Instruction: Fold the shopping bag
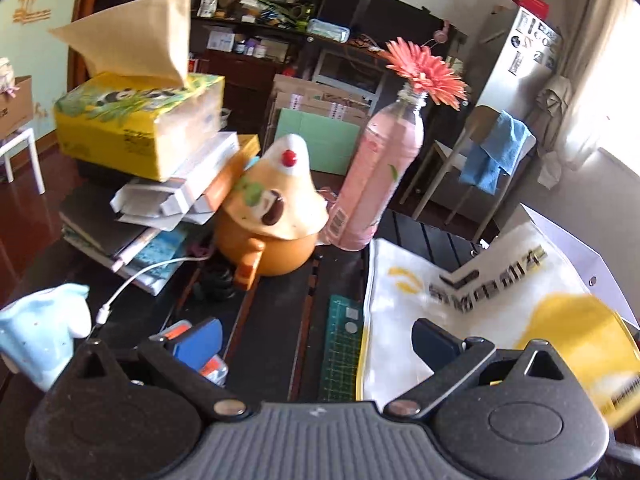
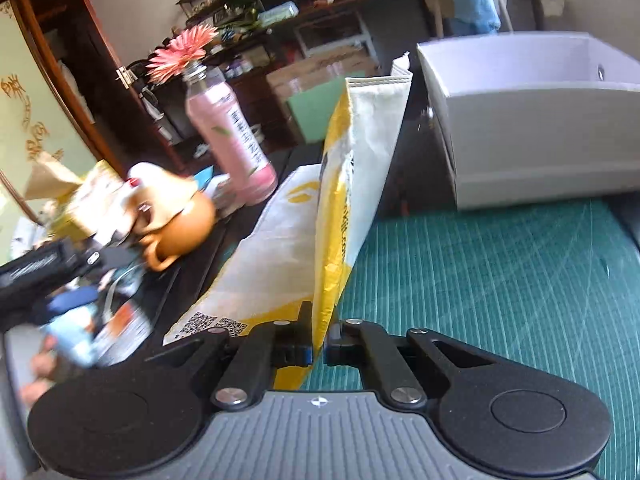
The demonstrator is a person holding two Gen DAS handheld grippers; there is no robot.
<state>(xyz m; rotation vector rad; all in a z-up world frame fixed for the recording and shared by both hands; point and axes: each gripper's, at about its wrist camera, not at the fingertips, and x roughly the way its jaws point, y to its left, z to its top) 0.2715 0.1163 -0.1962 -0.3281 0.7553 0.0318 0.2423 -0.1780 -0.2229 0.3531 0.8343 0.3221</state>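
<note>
Fingers of right gripper (image 2: 319, 346) pinch shopping bag (image 2: 360, 152); left gripper (image 1: 316, 344) spread wide, seemingly empty.

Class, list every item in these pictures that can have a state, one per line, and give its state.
Left claw: open, holding nothing.
Right claw: shut on the bag.
Bag: part lifted upright, the rest flat on the table.
Bottle: upright, uncapped, with a flower in its neck.
Tissue box: open, a tissue sticking out.
White box: open at the top.
Pot: lid on.
</note>
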